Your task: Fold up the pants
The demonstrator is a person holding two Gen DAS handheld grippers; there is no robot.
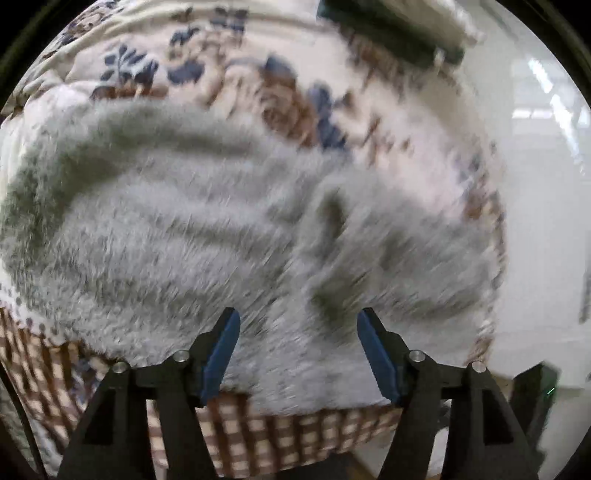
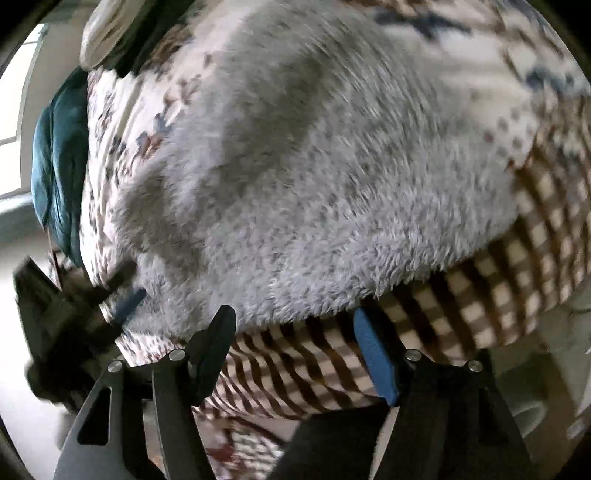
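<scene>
Floral bedspread (image 1: pixel 229 74) under pants (image 1: pixel 192 229); only right view shows left gripper (image 2: pixel 122 295).

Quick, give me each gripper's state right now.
Left gripper: open, holding nothing, above the grey fleece pants.
Right gripper: open, holding nothing, over the pants' edge and the checked bedcover.

We've got a floral bedspread (image 1: pixel 280 92) in cream, blue and brown spread over the bed, and along its near edge a brown-and-cream checked border (image 2: pixel 509 295) hangs down. Up at the far end lies a dark teal cloth (image 2: pixel 59 173), with a pale cushion (image 2: pixel 107 29) just beside it. Off to the side we see a glossy white floor (image 1: pixel 543 229) catching window light.
</scene>
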